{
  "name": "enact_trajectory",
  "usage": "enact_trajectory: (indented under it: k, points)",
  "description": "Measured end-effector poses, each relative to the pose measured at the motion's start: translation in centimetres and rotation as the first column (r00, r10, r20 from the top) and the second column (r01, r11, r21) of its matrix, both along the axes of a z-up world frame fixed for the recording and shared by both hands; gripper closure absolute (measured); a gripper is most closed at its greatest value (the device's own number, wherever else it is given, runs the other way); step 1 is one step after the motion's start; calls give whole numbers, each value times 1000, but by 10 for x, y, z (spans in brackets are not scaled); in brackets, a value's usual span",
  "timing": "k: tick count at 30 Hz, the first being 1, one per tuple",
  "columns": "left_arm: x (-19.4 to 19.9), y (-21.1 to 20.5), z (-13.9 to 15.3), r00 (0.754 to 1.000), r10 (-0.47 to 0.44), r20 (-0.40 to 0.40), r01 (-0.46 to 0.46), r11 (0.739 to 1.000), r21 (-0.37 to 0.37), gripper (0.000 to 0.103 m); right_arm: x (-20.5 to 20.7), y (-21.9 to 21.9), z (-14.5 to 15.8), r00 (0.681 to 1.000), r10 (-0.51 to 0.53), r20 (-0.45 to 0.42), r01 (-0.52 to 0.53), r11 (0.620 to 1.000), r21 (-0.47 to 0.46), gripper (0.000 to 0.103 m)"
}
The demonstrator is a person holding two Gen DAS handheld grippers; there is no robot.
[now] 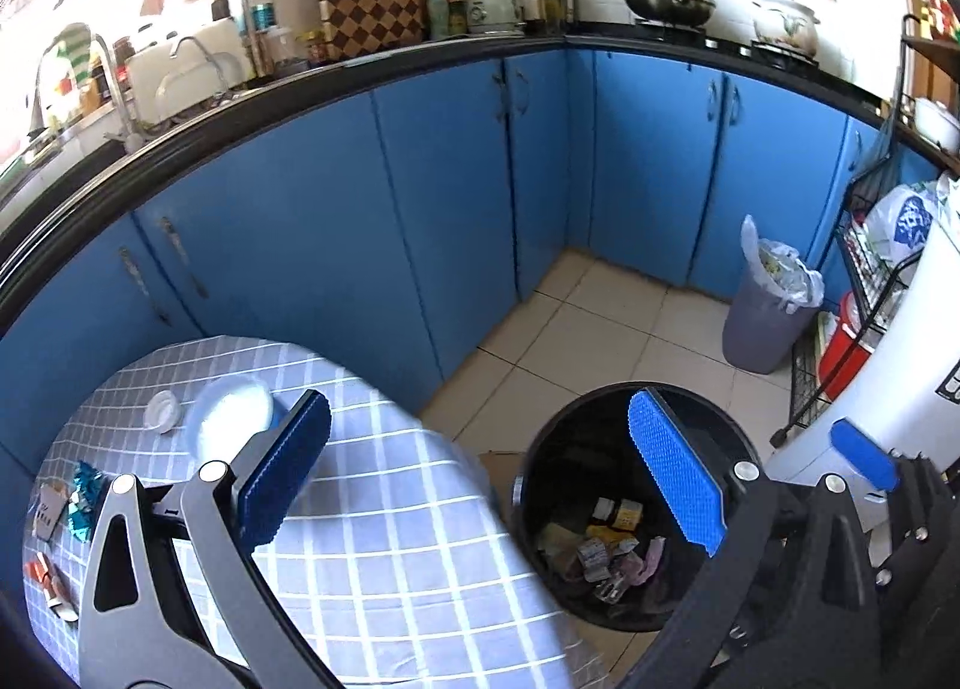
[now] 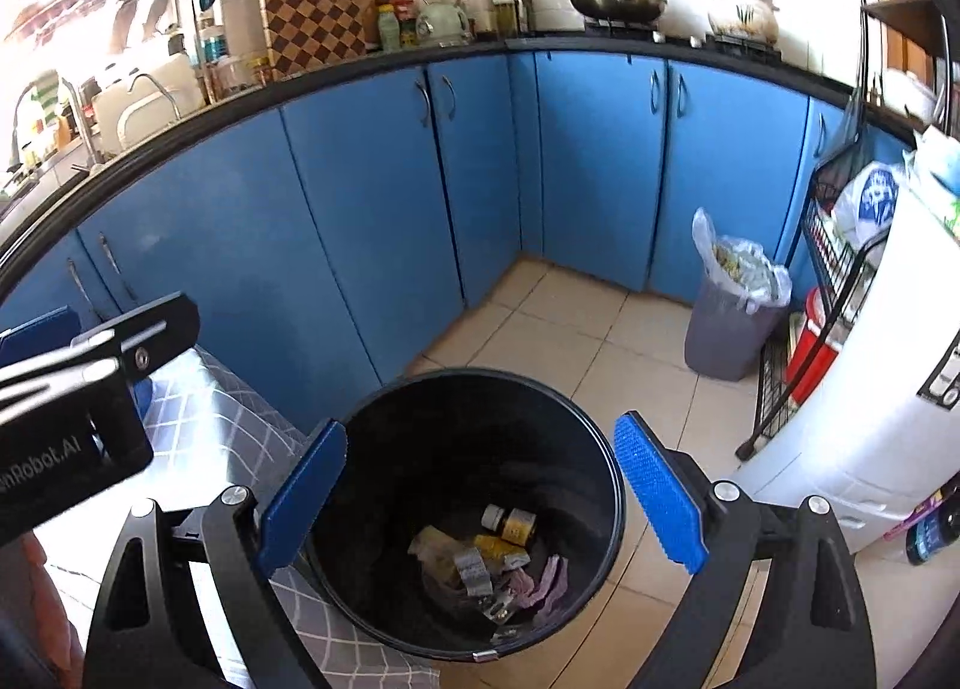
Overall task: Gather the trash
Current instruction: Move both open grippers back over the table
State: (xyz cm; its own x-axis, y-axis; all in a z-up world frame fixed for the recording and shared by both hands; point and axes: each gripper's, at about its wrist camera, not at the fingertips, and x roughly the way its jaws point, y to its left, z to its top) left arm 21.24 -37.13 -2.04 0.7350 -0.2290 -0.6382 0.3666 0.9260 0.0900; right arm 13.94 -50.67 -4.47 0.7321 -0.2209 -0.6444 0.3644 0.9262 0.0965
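Observation:
A black round bin (image 2: 372,425) stands on the tiled floor beside a table with a blue checked cloth (image 1: 384,539). Several wrappers and small bottles (image 2: 492,557) lie at its bottom; the bin also shows in the left wrist view (image 1: 540,485). My right gripper (image 2: 480,503) is open and empty above the bin's mouth. My left gripper (image 1: 480,479) is open and empty, over the table's right edge and the bin. On the table lie a clear plastic lid (image 1: 231,410), a small white cap (image 1: 162,412), teal wrappers (image 1: 84,500) and orange scraps (image 1: 48,575).
Blue kitchen cabinets (image 1: 420,197) run along the back under a black counter. A grey bin with a full bag (image 2: 729,323) stands at the right by a wire rack (image 2: 834,269) and a white appliance (image 2: 870,401). The left gripper's body (image 2: 72,407) shows at the right wrist view's left.

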Motion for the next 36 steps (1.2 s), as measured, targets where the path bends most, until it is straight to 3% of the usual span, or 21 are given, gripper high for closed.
enact_trajectory:
  k: [14, 17, 26, 36]
  points:
    - [24, 126, 0, 980, 197, -30, -198, 978, -64, 5, 34, 83, 14, 991, 131, -13, -132, 990, -54, 15]
    - [31, 161, -1, 965, 261, -26, -262, 963, -66, 5, 40, 104, 15, 986, 165, -16, -165, 984, -62, 15]
    - [52, 277, -21, 885, 454, -101, -462, 882, -88, 5, 63, 181, 15, 950, 311, -19, -312, 948, -68, 15]
    - [62, 328, -57, 848, 496, -184, -516, 853, -77, 5, 94, 234, 5, 926, 372, -59, -376, 924, -71, 15]
